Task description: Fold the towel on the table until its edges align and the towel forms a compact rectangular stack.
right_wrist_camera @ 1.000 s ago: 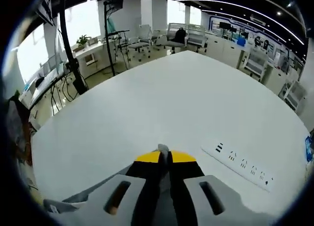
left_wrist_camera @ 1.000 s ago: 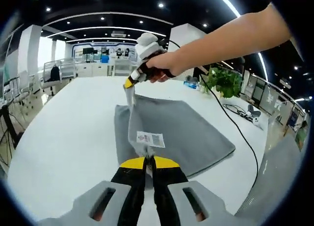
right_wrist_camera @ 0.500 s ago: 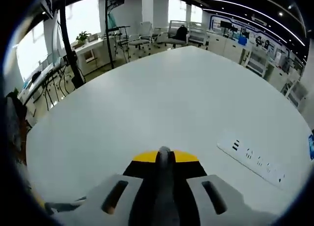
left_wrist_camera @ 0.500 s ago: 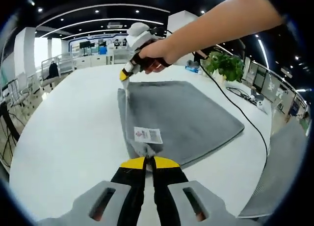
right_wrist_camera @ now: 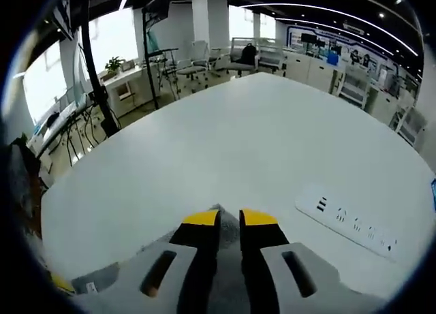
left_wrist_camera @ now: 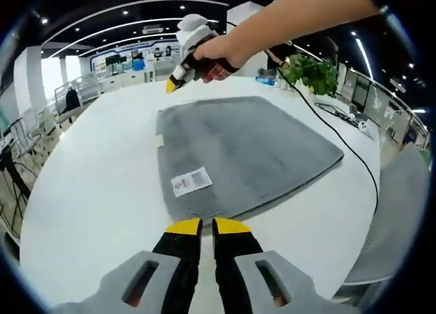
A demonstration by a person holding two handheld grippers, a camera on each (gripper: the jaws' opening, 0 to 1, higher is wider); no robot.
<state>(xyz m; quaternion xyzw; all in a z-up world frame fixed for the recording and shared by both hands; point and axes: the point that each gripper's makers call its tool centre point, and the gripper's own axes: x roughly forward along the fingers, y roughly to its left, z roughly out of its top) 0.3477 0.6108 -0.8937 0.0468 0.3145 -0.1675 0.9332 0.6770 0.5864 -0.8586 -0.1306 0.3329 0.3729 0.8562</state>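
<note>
Ahead of the right gripper (right_wrist_camera: 229, 218) the tabletop (right_wrist_camera: 225, 144) lies bare; a power strip (right_wrist_camera: 346, 218) sits off to its right, well apart.

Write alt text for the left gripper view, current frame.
A grey rectangular towel with a white care label lies flat on a white table, just beyond the left gripper, whose yellow-tipped jaws stand slightly apart. At the towel's far corner, a hand holds the right gripper above it.
</note>
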